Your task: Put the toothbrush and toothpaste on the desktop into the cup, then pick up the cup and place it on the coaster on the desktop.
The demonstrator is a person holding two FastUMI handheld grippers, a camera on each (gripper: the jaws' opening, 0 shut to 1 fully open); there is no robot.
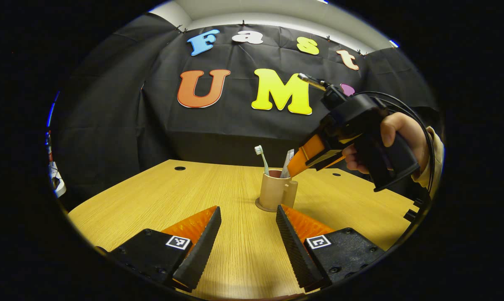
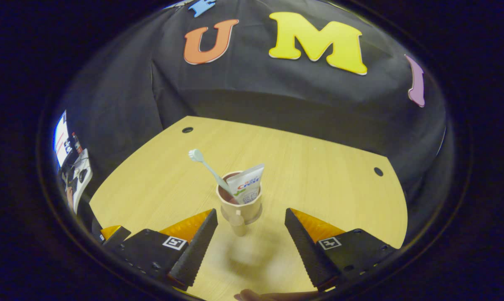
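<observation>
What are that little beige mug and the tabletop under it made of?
The beige handled cup looks like matte plastic, possibly ceramic: smooth, evenly coloured, no gloss. The pale yellow-brown tabletop shows fine, straight wood grain with a flat sheen, likely a laminate or veneer rather than solid wood, though the pictures cannot settle that.

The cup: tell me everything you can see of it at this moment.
The cup is a tan, matte, plastic-looking mug with a small handle on its side and a darker reddish-brown inside. It stands upright on a round coaster near the middle of the wooden desk. A toothbrush leans out of it, bristles up, beside a toothpaste tube. Neither gripper touches it: the left gripper and right gripper are both open and short of it.
</observation>
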